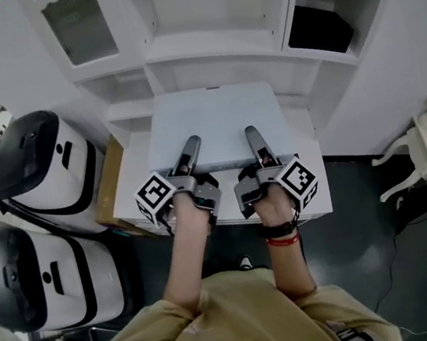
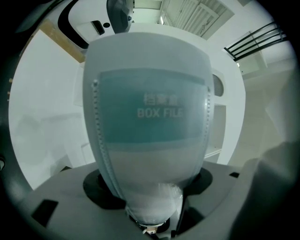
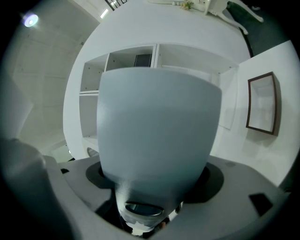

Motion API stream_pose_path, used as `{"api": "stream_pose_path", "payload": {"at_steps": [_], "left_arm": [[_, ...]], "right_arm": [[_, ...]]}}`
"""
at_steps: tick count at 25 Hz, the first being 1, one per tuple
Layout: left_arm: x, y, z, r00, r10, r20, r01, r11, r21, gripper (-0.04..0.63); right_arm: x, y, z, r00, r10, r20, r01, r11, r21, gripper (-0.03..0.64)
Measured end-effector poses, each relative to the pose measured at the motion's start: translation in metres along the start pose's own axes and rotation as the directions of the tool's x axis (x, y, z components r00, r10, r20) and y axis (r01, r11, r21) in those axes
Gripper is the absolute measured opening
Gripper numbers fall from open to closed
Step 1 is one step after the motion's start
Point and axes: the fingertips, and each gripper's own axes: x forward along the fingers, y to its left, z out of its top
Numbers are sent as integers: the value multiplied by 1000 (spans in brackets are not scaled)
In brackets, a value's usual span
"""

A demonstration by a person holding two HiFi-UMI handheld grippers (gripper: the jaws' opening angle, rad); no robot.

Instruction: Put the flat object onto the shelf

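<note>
Holds a pale grey box file [image 1: 213, 114] flat and level, just in front of the open compartments of the white shelf unit [image 1: 215, 46] and over a white ledge [image 1: 315, 182] below. Clamps the file's near edge with the left gripper [image 1: 191, 143] and the right gripper [image 1: 252, 131], side by side, each with one jaw lying along the top face. Shows, in the left gripper view, a teal label printed BOX FILE on the file wedged between that gripper's jaws. Shows, in the right gripper view, a plain grey face filling the gap between its jaws. Stands with two white-and-black machines [image 1: 41, 163] at the left and a black object [image 1: 319, 28] in the upper right compartment
</note>
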Motion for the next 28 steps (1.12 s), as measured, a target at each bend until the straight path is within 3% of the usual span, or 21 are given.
{"api": "stream_pose_path", "payload": {"at_steps": [12, 28], "left_arm": [[27, -48, 38, 998, -11, -65, 13, 999, 29, 316], [39, -88, 40, 995, -50, -88, 53, 998, 28, 316]], "right_arm": [[40, 49, -2, 998, 37, 58, -37, 999, -3, 377], [44, 91, 11, 990, 82, 116, -79, 997, -28, 377]]}}
